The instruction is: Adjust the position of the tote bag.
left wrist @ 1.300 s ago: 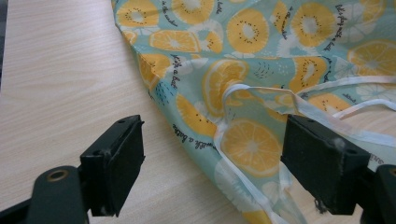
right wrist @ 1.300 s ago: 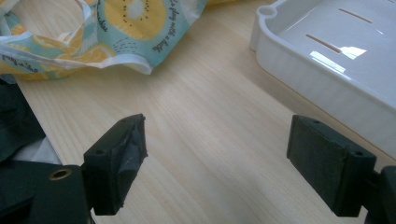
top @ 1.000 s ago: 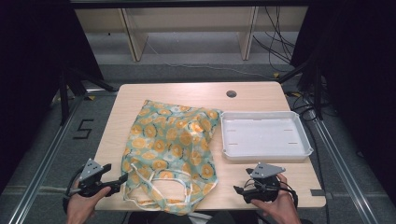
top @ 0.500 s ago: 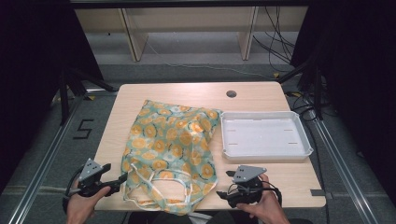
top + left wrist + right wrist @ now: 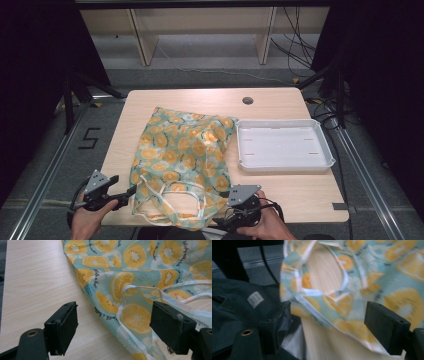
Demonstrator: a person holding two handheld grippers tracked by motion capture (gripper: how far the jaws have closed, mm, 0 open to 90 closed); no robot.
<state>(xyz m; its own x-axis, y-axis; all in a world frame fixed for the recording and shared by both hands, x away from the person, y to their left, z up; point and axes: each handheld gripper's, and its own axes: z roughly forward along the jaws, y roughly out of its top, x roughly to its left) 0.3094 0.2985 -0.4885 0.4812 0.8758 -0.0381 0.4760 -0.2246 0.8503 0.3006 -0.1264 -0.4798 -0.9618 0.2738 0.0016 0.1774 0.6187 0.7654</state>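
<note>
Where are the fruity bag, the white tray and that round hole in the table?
bag (image 5: 182,150): high view, middle of its cloth.
white tray (image 5: 281,166): high view, near rim.
round hole (image 5: 247,100): high view, its centre.

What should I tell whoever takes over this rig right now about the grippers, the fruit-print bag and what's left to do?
Left gripper: jaws open, at the bag's near-left edge, holding nothing.
Right gripper: jaws open, at the bag's near-right corner by the table's front edge, holding nothing.
Fruit-print bag: lies spread flat mid-table, white handles toward the person, near hem hanging slightly over the edge.
White tray: right of the bag, nothing in it.
Done: both grippers lined up on the bag's near end.
Left: close on the fabric and handle the bag, probably folding it; nothing is gripped yet.
</note>
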